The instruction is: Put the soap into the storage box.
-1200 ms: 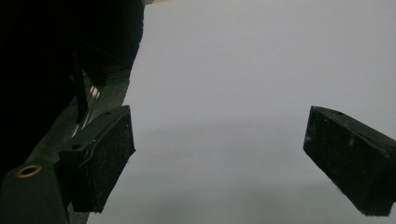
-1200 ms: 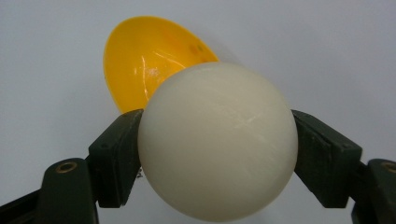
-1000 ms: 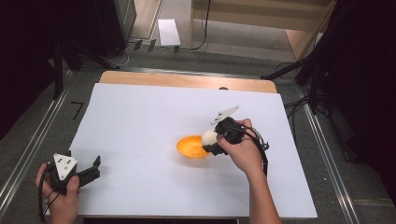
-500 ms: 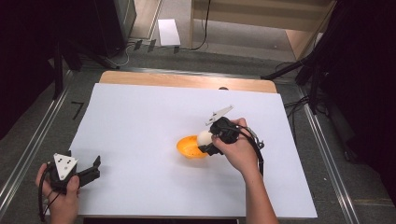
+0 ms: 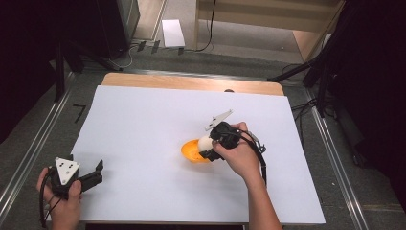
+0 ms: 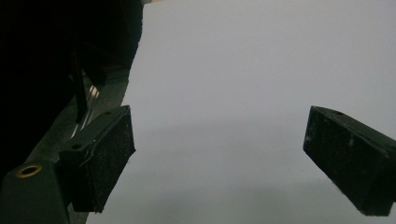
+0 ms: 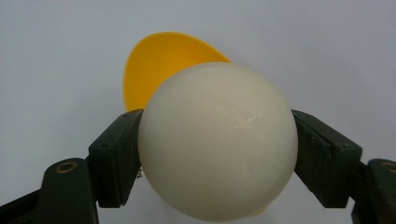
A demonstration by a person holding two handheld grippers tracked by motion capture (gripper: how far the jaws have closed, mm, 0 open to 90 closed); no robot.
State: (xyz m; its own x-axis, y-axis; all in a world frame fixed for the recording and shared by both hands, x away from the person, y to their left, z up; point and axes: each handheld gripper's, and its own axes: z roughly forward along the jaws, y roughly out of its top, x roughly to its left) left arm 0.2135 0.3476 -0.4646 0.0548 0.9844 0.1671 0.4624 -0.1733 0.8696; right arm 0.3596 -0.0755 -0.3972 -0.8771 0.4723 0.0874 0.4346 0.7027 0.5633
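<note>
White ball [image 7: 217,140] now lower over orange bowl [image 7: 159,65].

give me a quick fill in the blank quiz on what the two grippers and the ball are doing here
1. The right gripper is shut on a white ____.
2. Just behind the ball sits a bowl whose colour is ____.
3. The left gripper has its jaws ____, with nothing between them.
4. The left gripper rests over the sheet near the table's front ____ corner in the high view.

Missing words: ball; orange; open; left
</note>
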